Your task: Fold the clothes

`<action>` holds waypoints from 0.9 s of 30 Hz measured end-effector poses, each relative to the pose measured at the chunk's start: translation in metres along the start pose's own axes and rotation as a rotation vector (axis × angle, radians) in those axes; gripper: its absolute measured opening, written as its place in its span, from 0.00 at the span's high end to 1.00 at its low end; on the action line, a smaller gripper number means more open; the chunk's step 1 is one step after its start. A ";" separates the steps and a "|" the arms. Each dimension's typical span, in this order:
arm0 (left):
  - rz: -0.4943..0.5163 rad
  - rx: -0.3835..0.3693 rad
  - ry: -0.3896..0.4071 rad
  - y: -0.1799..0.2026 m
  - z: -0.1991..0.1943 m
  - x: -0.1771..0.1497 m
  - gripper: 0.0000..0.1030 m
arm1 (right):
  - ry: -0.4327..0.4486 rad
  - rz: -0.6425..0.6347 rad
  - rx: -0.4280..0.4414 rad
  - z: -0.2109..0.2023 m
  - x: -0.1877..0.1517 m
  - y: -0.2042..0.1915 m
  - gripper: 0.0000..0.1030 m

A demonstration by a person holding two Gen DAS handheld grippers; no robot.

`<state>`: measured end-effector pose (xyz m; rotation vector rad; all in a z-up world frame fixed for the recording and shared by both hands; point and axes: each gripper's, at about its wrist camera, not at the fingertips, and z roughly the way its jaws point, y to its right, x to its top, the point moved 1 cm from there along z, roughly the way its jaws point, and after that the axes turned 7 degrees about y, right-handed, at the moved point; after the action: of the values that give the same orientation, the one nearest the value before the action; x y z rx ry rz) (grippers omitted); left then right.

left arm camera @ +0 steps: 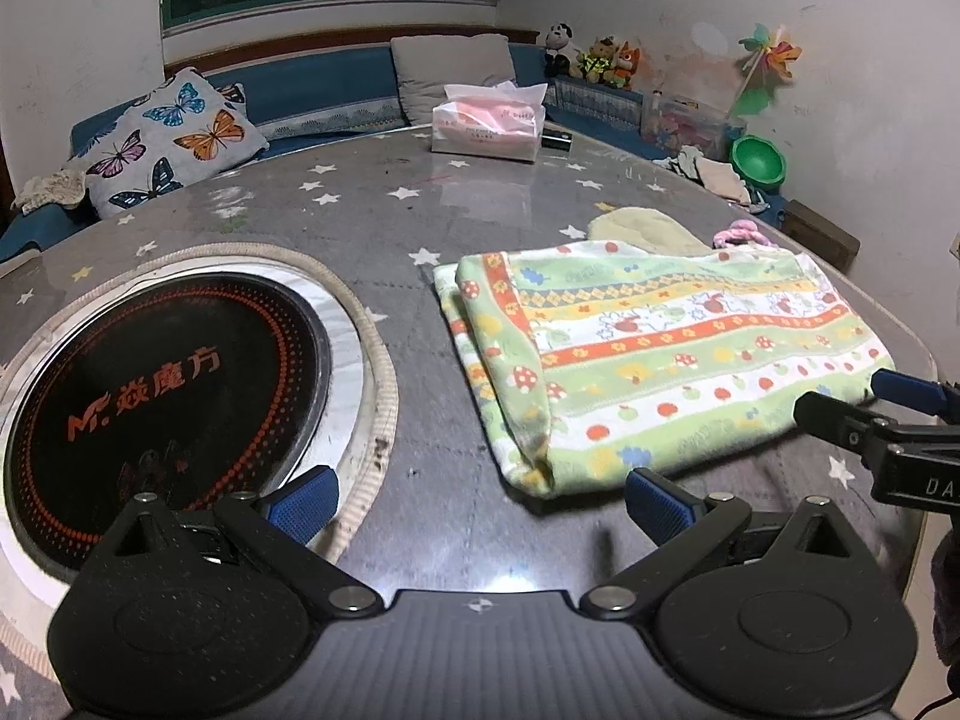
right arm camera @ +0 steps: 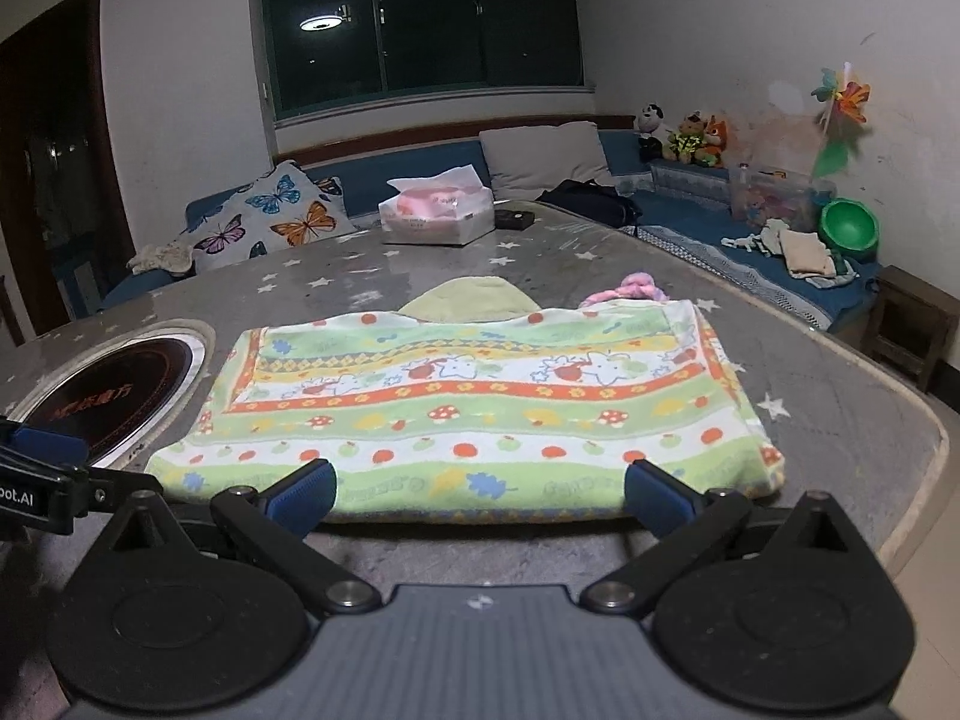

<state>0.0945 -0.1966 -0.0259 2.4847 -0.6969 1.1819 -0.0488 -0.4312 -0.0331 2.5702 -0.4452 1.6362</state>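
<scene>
So the towel (right arm camera: 462,408) lies flat on the table (right arm camera: 840,420), already doubled over into a neat rectangle, and I judge that one fold is done with another to come. Both my tongs hang just short of the towel's near edge, pinching nothing: the right tongs (right arm camera: 480,489) stand spread wide, pads either side of that hem, and the left tongs (left arm camera: 480,501) are spread just as wide off the towel's near-left corner. Next, I reckon, each pair must close on a corner of the near edge and carry it over to the far one (a thick doubled hem, so a deep bite would be wise, or the layers may slip apart).

Beyond the towel lie a pale green cloth (right arm camera: 468,300) and a pink one (right arm camera: 624,291), both partly hidden by it. Left of the towel a round cooktop (left arm camera: 162,396) is sunk into the starred grey top. Far beyond the towel sits a tissue box (right arm camera: 435,216), then a blue bench (right arm camera: 690,210) with cushions under a dark window (right arm camera: 420,24).
</scene>
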 end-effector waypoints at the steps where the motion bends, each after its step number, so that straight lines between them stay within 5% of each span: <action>1: 0.000 0.002 -0.001 0.000 -0.001 -0.001 0.00 | -0.001 -0.005 -0.002 -0.001 -0.001 -0.002 0.00; 27: 0.008 0.019 0.041 -0.004 -0.056 -0.028 0.00 | 0.003 -0.068 0.008 -0.035 -0.011 -0.046 0.00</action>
<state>0.0457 -0.1598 -0.0138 2.4680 -0.6885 1.2450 -0.0709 -0.3774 -0.0230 2.5585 -0.3481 1.6221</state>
